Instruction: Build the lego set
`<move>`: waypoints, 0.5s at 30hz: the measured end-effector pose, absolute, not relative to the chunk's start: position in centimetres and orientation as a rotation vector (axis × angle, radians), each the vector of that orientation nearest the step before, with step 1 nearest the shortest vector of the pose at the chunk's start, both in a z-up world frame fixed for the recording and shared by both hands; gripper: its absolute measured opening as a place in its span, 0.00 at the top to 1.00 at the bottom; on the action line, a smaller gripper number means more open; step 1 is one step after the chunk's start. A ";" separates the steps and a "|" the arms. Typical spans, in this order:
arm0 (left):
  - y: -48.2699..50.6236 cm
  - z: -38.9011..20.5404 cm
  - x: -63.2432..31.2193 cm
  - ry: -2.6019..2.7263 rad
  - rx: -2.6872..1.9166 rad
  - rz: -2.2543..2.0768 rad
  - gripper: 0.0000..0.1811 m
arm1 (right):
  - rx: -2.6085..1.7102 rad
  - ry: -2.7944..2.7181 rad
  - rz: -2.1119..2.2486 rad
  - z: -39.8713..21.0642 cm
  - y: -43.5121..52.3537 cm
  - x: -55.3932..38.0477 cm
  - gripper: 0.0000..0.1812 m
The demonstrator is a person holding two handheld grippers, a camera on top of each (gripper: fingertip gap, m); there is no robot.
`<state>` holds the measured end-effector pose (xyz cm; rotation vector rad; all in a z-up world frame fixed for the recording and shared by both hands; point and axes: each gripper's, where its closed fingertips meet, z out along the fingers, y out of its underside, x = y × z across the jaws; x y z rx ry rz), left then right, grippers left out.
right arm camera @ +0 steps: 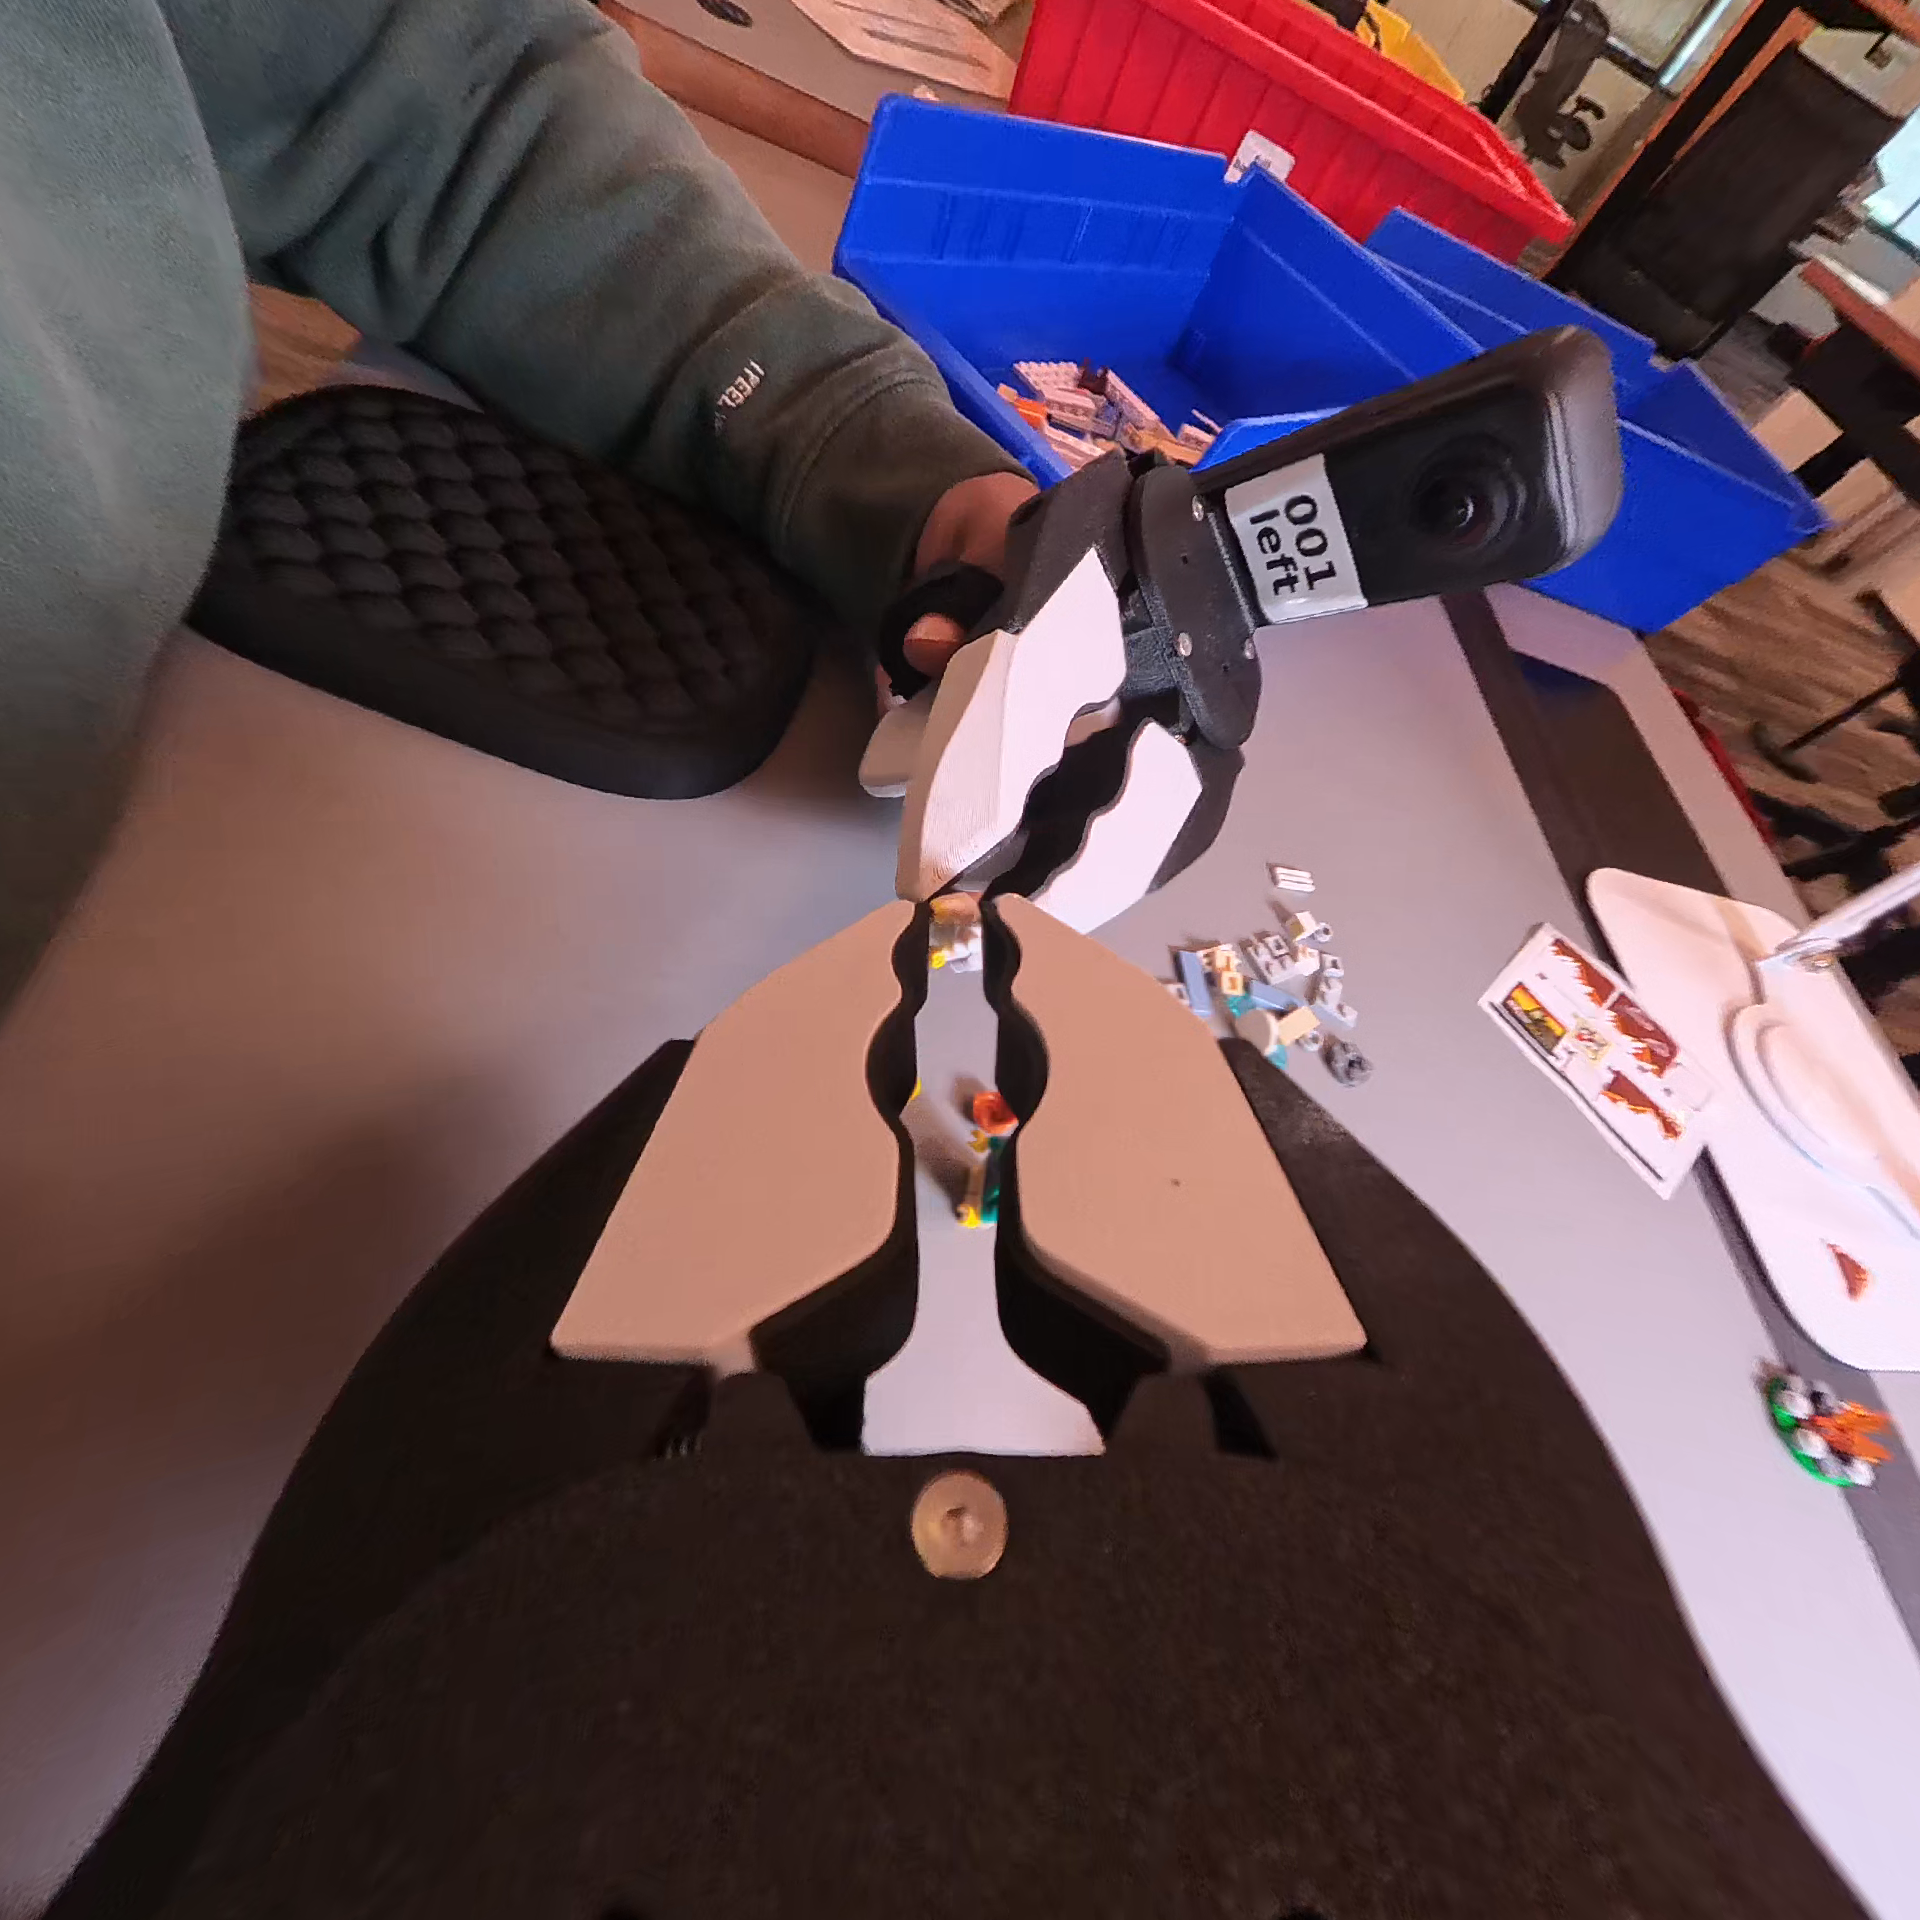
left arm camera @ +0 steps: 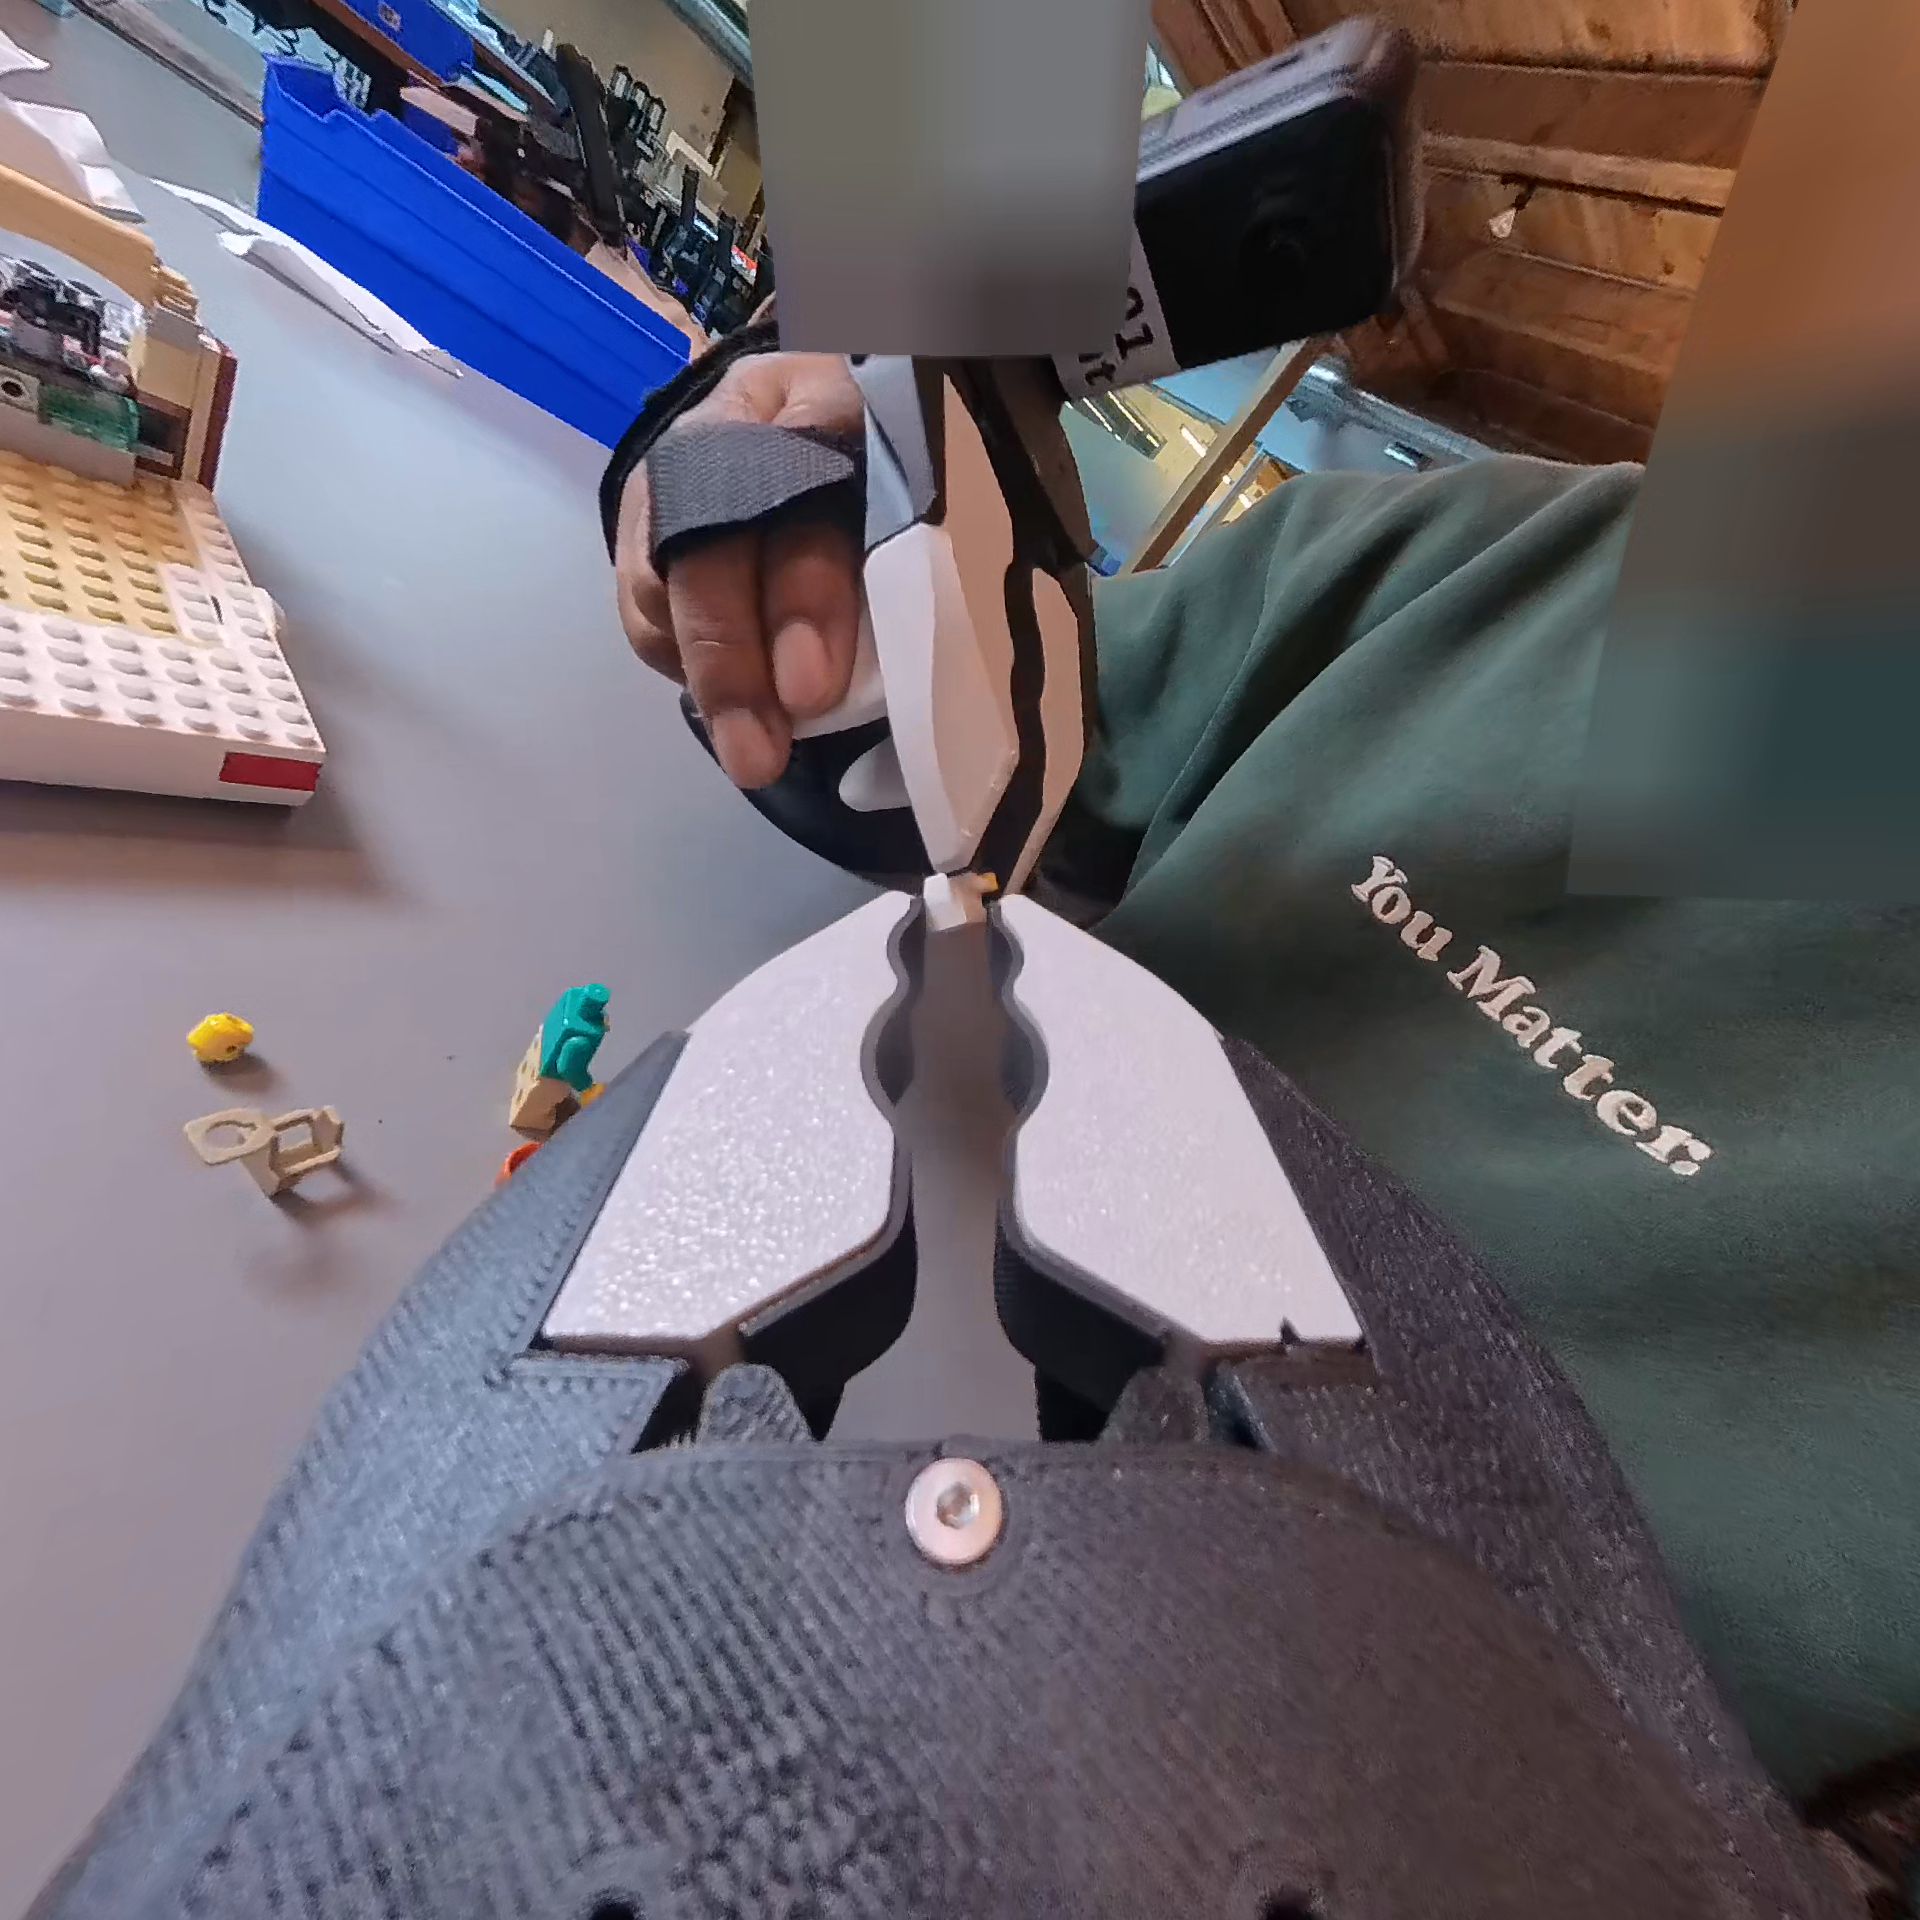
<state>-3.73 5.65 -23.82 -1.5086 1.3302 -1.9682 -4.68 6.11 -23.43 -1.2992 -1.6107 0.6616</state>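
The two grippers meet tip to tip above the table [left arm camera: 436,727], a small brick [left arm camera: 951,900] between them. In the left wrist view the build [left arm camera: 135,623] sits far left, a minifigure [left arm camera: 566,1049] and loose bits nearer. In the right wrist view a brick pile [right arm camera: 1273,977] lies right of the tips, a sticker sheet [right arm camera: 1595,1049] farther right, bins [right arm camera: 1091,239] behind.

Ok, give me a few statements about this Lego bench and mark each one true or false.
1. The left gripper pinches a small white piece at its tips. True.
2. The two grippers are far apart. False: the right gripper meets the left tip to tip.
3. The minifigure stands upright. False: it lies flat on the grey table.
4. The blue bin holds loose bricks. True.
5. The yellow piece sits on the studded build. False: it lies on the table, apart.
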 end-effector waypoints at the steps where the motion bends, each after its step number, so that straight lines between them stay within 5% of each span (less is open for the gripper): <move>1: 5.5 -23.8 -3.8 1.341 -1.499 -1.963 0.94 | -1.310 -1.607 0.695 -23.4 6.0 -4.6 0.95; 15: 4.5 -24.5 -3.8 1.465 -1.456 -1.879 0.94 | -1.384 -1.632 0.861 -24.1 5.2 -4.4 0.97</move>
